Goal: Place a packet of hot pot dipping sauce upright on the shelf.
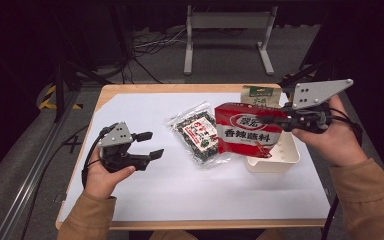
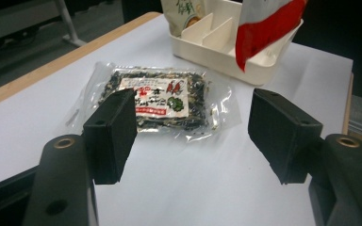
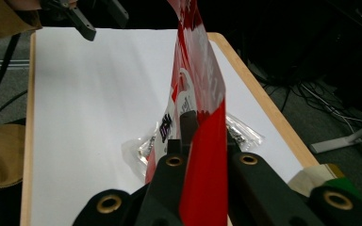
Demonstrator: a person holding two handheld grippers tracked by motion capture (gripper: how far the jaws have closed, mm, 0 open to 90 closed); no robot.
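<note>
One red packet [image 1: 247, 131], one clear packet [image 1: 200, 134], one green packet [image 1: 259, 96], one tray [image 1: 287, 156].

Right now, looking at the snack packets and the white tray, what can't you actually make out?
- Red and white plastic snack bag: high view, it covers much of the white divided plastic tray, so the tray's contents there are hidden.
- Green and white packet: left gripper view, cut off by the top edge.
- Clear packet of dark dried bits: right gripper view, mostly behind the red bag and right gripper.
</note>
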